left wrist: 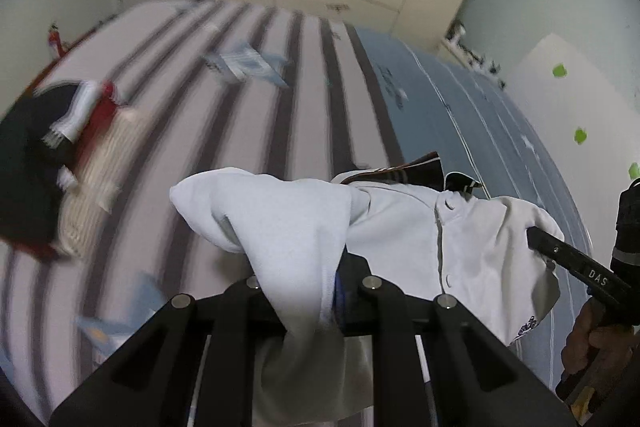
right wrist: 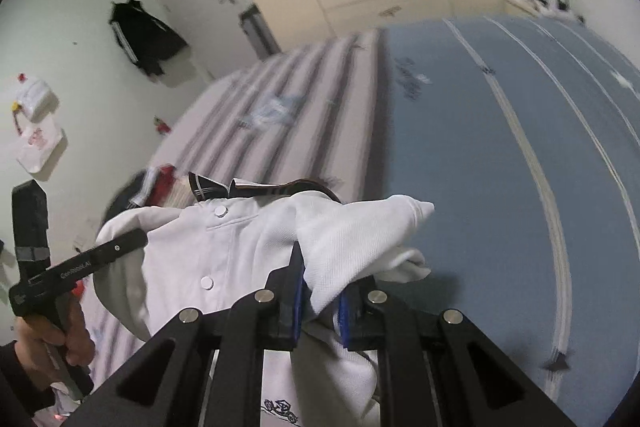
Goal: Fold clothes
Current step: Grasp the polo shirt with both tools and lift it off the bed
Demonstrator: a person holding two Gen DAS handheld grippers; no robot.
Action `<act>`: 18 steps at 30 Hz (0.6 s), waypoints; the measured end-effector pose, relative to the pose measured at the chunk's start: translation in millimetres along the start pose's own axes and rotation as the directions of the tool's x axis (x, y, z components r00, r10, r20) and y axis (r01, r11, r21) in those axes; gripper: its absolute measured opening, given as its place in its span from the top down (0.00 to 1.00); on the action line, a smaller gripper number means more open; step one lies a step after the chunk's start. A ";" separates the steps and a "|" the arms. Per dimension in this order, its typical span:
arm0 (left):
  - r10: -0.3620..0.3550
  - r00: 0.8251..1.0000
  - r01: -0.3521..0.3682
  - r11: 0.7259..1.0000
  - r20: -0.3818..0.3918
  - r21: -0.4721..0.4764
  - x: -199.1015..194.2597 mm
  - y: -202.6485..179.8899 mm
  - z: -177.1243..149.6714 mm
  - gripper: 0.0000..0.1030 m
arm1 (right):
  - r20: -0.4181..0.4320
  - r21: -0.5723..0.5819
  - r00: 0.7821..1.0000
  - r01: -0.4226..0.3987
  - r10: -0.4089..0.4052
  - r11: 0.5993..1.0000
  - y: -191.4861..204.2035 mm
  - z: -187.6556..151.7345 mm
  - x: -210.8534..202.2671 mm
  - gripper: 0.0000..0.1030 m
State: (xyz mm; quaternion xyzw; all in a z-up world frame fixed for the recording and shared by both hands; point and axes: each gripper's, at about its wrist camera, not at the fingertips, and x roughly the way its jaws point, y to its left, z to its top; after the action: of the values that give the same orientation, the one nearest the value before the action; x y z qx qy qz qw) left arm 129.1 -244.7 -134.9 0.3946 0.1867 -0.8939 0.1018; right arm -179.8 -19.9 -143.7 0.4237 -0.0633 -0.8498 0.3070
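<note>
While both the left hand-held gripper (left wrist: 316, 291) and right hand-held gripper (right wrist: 320, 301) pinch the shirt (left wrist: 400, 227) at lower centre above the bed (left wrist: 240, 107), folding is barely begun

- We see a wide bed (left wrist: 256, 131) covered half by a pale sheet with dark lengthwise stripes, half by a plain blue sheet with thin white lines (right wrist: 480, 155).
- On the striped half, well toward the far end, lies a small blurred pale-blue and white cloth (left wrist: 244, 61).
- At that half's left edge lies a heap of dark, red, white and cream knitted clothes (left wrist: 60, 163).
</note>
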 end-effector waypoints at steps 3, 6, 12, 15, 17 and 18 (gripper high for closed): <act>0.000 0.998 0.000 1.000 0.055 -0.001 -11.4 57.7 52.3 0.88 | 0.033 -0.011 0.999 -0.028 0.029 1.000 71.8 17.9 8.4 0.88; 0.013 0.996 -0.013 1.000 0.092 0.002 -15.6 126.5 103.9 0.88 | 0.057 -0.025 0.997 -0.052 0.054 0.998 150.3 38.4 34.8 0.88; 0.055 0.992 -0.057 0.998 0.113 0.019 -14.4 285.7 217.4 0.88 | 0.073 -0.037 0.989 -0.129 0.131 0.991 304.6 89.9 123.0 0.88; 0.083 0.996 -0.082 0.996 0.034 -0.028 4.3 364.4 243.4 0.88 | -0.011 0.015 0.986 -0.166 0.166 0.986 353.8 95.3 181.0 0.88; 0.112 0.992 -0.115 0.992 -0.061 -0.051 32.9 409.8 236.1 0.88 | -0.120 0.049 0.977 -0.169 0.174 0.984 373.3 82.8 229.6 0.88; 0.127 0.985 -0.134 0.990 -0.120 -0.052 50.8 428.6 224.9 0.88 | -0.189 0.060 0.967 -0.160 0.169 0.985 379.4 67.1 252.3 0.88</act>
State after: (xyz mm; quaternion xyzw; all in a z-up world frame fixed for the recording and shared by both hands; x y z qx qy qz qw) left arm 86.2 -729.5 -142.1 0.4540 0.1930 -0.8549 0.1609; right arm -167.3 -480.2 -133.6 0.5043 -0.0868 -0.7746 0.3716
